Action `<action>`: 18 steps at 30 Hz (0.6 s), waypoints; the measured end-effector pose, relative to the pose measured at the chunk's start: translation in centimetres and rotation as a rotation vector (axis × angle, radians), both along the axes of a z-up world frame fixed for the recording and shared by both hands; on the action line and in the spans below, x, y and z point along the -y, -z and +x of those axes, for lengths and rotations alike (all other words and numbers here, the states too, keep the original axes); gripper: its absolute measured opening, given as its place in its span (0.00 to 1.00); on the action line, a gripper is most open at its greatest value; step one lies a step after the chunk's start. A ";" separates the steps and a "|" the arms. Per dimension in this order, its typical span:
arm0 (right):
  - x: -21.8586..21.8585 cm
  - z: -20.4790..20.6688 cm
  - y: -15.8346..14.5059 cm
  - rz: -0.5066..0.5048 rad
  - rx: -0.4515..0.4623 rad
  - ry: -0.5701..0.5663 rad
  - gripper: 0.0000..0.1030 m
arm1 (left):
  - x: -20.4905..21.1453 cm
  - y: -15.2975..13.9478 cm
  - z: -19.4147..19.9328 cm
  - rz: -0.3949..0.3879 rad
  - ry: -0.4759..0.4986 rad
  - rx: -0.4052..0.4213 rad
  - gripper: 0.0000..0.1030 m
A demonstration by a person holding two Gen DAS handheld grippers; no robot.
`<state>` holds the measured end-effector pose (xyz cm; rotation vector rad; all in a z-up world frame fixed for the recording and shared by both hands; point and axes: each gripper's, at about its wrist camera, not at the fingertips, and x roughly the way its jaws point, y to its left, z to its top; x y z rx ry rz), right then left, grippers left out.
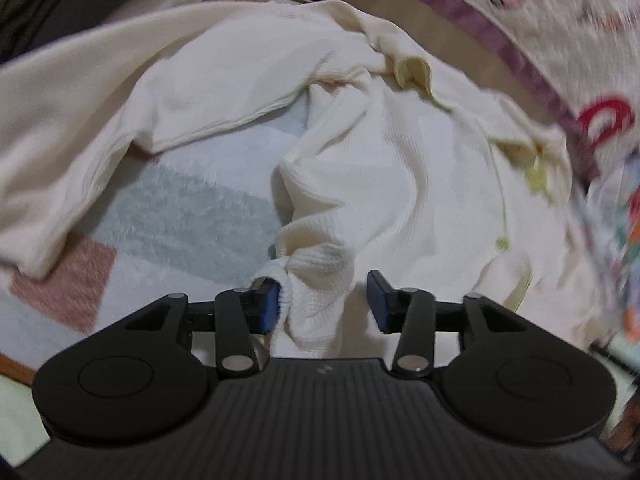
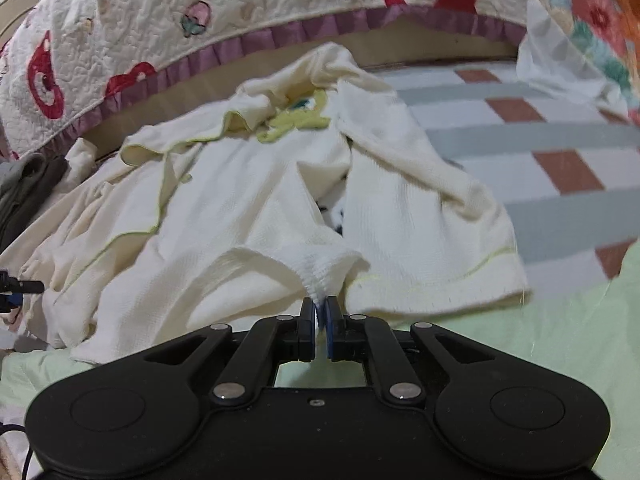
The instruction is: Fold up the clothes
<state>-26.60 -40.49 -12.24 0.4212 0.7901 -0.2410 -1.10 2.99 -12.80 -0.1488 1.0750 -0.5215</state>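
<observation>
A cream knit garment (image 1: 380, 152) with yellow-green trim lies crumpled on a checked blanket (image 1: 168, 208). My left gripper (image 1: 324, 300) is open. A ribbed cuff (image 1: 312, 280) of the garment sits between its blue pads, touching the left pad (image 1: 270, 304). In the right wrist view the same garment (image 2: 248, 208) spreads ahead. My right gripper (image 2: 321, 320) is shut on a bunched ribbed edge (image 2: 320, 276) of the garment, near its hem (image 2: 440, 288).
A quilted bedspread (image 2: 160, 32) with red motifs and a purple ruffle runs along the back. A floral cloth (image 2: 600, 20) lies at the far right. A dark garment (image 2: 24, 192) lies at the left. A pale green sheet (image 2: 520, 344) covers the near side.
</observation>
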 end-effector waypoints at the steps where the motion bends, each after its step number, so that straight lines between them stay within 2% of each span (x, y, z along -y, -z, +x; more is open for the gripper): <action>1: 0.0 0.1 0.2 -0.001 0.000 -0.004 0.09 | 0.4 -0.2 -0.2 0.011 0.031 0.024 0.07; 4: 0.0 0.4 0.8 0.012 -0.007 -0.012 0.10 | 1.5 -1.1 -1.1 0.053 0.095 0.105 0.07; 6: 0.2 0.6 1.2 0.024 -0.017 -0.003 0.16 | 1.9 -1.4 -1.3 0.076 0.109 0.132 0.07; 8: 0.2 0.8 1.3 0.037 -0.025 0.002 0.18 | 1.6 -1.2 -1.0 0.066 0.098 0.109 0.08; 11: 0.2 1.1 1.3 0.039 -0.028 -0.007 0.28 | 1.2 -1.0 -0.7 0.036 0.077 0.071 0.10; 15: -0.1 1.6 1.7 0.034 -0.027 0.003 0.33 | 1.4 -0.2 -0.4 0.050 0.075 0.043 0.31; 18: -0.6 2.1 2.0 -0.001 -0.014 -0.013 0.36 | 1.4 0.6 -0.2 0.043 0.070 0.012 0.31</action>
